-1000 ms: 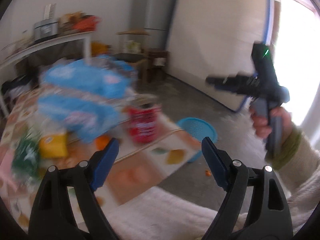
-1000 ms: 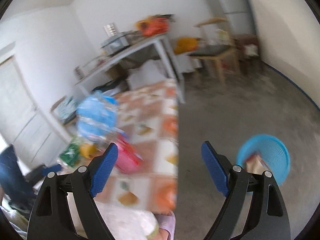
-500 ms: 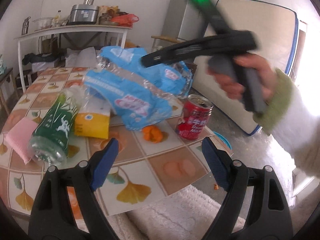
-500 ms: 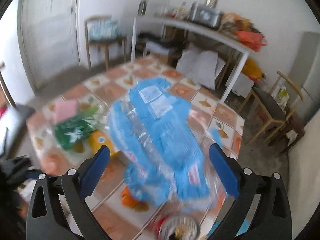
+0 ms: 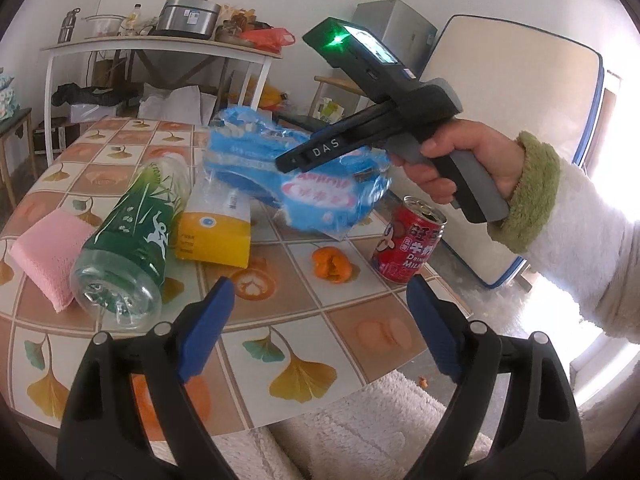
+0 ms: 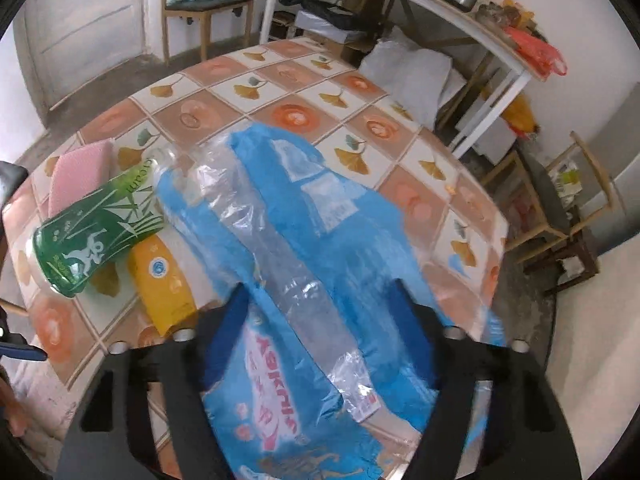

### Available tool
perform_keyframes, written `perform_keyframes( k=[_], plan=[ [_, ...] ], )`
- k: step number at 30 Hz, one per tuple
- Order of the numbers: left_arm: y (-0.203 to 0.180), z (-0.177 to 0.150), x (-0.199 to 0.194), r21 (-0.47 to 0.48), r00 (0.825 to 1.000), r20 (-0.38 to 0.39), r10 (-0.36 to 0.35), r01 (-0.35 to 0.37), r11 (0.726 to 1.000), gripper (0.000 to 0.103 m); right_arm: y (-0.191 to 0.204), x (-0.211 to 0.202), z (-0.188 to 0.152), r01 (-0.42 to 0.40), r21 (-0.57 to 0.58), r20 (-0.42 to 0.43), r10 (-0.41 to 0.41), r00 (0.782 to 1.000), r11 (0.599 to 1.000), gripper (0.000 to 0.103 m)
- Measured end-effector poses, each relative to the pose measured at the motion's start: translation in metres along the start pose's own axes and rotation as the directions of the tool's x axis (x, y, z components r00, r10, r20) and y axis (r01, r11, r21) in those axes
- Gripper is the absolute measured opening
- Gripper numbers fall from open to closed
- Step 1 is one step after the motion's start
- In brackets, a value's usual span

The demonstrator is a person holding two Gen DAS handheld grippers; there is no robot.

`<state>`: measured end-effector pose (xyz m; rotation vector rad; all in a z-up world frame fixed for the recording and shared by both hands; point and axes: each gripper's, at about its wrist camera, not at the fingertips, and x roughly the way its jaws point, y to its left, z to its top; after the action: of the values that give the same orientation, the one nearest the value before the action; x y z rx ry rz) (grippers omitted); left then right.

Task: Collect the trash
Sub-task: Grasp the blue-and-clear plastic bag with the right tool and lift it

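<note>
Right gripper (image 6: 326, 312) spread wide around the blue plastic bag (image 6: 304, 264), left gripper (image 5: 320, 320) open and empty, red can (image 5: 408, 248) just ahead of its right finger

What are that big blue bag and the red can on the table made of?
The blue bag looks like thin, glossy plastic film: it crinkles, has clear see-through patches and catches glare. The red can seems to be printed metal, judging by its shiny silver rim and opened top, though the picture alone cannot confirm this.
</note>
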<state>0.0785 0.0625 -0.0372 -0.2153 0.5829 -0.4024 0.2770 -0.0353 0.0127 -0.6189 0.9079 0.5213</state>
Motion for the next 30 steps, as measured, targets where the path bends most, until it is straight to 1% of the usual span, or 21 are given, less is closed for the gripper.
perform_keyframes(
  k=[1, 2, 4, 5, 6, 8, 12, 13, 15, 17, 18, 19, 20, 21, 23, 24, 26, 27, 29, 30],
  plan=[
    [0.001, 0.000, -0.001, 0.000, 1.000, 0.003, 0.000, 0.000, 1.000, 0.084, -0.002, -0.001, 0.001, 0.006, 0.009, 0.001, -0.006, 1.000, 1.000, 0.041],
    [0.001, 0.000, -0.001, 0.002, 1.000, 0.007, 0.001, -0.001, 1.000, 0.084, -0.004, -0.006, 0.000, -0.006, 0.030, 0.005, 0.006, 1.000, 1.000, 0.036],
    [0.001, -0.001, -0.002, 0.005, 1.000, 0.014, 0.003, -0.003, 1.000, 0.084, -0.010, -0.008, 0.001, -0.026, 0.061, 0.015, 0.026, 1.000, 0.998, 0.021],
    [0.001, -0.001, -0.003, 0.007, 1.000, 0.021, 0.005, -0.005, 1.000, 0.084, -0.011, -0.009, 0.001, -0.027, 0.068, 0.020, 0.026, 0.999, 0.997, 0.018],
    [0.001, -0.001, -0.005, 0.009, 1.000, 0.026, 0.007, -0.007, 1.000, 0.084, -0.012, -0.013, 0.000, -0.031, 0.077, 0.030, 0.029, 0.999, 0.997, 0.012],
    [0.001, -0.001, -0.007, 0.015, 0.999, 0.036, 0.013, -0.014, 1.000, 0.084, -0.014, -0.022, 0.000, -0.040, 0.095, 0.055, 0.035, 0.998, 0.995, 0.009],
    [-0.002, -0.002, -0.011, 0.032, 0.998, 0.050, 0.028, -0.030, 0.999, 0.084, -0.019, -0.056, -0.002, -0.069, 0.133, 0.157, 0.047, 0.986, 0.989, 0.006],
    [-0.003, -0.002, -0.012, 0.035, 0.998, 0.053, 0.032, -0.034, 0.999, 0.084, -0.021, -0.068, -0.003, -0.088, 0.149, 0.193, 0.058, 0.979, 0.985, 0.005],
    [-0.004, -0.002, -0.015, 0.043, 0.997, 0.059, 0.040, -0.042, 0.998, 0.084, -0.025, -0.084, -0.006, -0.164, 0.182, 0.252, 0.115, 0.961, 0.970, 0.005],
    [-0.006, -0.003, -0.019, 0.059, 0.997, 0.063, 0.051, -0.055, 0.997, 0.084, -0.028, -0.099, -0.012, -0.282, 0.216, 0.320, 0.205, 0.925, 0.935, 0.005],
    [-0.006, -0.004, -0.022, 0.069, 0.996, 0.066, 0.065, -0.069, 0.995, 0.084, -0.028, -0.103, -0.015, -0.323, 0.224, 0.343, 0.236, 0.909, 0.919, 0.005],
    [-0.006, -0.006, -0.024, 0.078, 0.995, 0.070, 0.077, -0.082, 0.994, 0.084, -0.029, -0.106, -0.019, -0.369, 0.234, 0.365, 0.270, 0.891, 0.900, 0.005],
    [-0.006, -0.007, -0.027, 0.088, 0.993, 0.075, 0.091, -0.097, 0.991, 0.084, -0.028, -0.107, -0.024, -0.434, 0.247, 0.389, 0.322, 0.863, 0.866, 0.005],
    [-0.005, -0.009, -0.032, 0.098, 0.990, 0.081, 0.115, -0.123, 0.988, 0.084, -0.027, -0.106, -0.028, -0.471, 0.253, 0.404, 0.350, 0.845, 0.845, 0.005],
    [0.000, -0.011, -0.040, 0.101, 0.983, 0.091, 0.157, -0.166, 0.981, 0.084, -0.024, -0.102, -0.038, -0.553, 0.272, 0.433, 0.413, 0.801, 0.787, 0.004],
    [0.003, -0.011, -0.044, 0.100, 0.979, 0.097, 0.180, -0.189, 0.977, 0.084, -0.021, -0.099, -0.043, -0.568, 0.280, 0.437, 0.424, 0.793, 0.774, 0.004],
    [0.011, -0.010, -0.051, 0.094, 0.968, 0.110, 0.226, -0.236, 0.967, 0.084, -0.013, -0.093, -0.052, -0.576, 0.291, 0.436, 0.430, 0.791, 0.764, 0.004],
    [0.018, -0.008, -0.056, 0.085, 0.958, 0.120, 0.259, -0.270, 0.959, 0.084, -0.010, -0.088, -0.056, -0.581, 0.298, 0.432, 0.436, 0.789, 0.757, 0.004],
    [0.033, -0.003, -0.066, 0.054, 0.941, 0.136, 0.310, -0.319, 0.946, 0.084, -0.004, -0.080, -0.064, -0.608, 0.313, 0.427, 0.464, 0.776, 0.729, 0.004],
    [0.045, 0.001, -0.071, 0.023, 0.931, 0.139, 0.337, -0.343, 0.939, 0.084, -0.002, -0.077, -0.067, -0.614, 0.318, 0.425, 0.470, 0.774, 0.723, 0.004]
  ],
)
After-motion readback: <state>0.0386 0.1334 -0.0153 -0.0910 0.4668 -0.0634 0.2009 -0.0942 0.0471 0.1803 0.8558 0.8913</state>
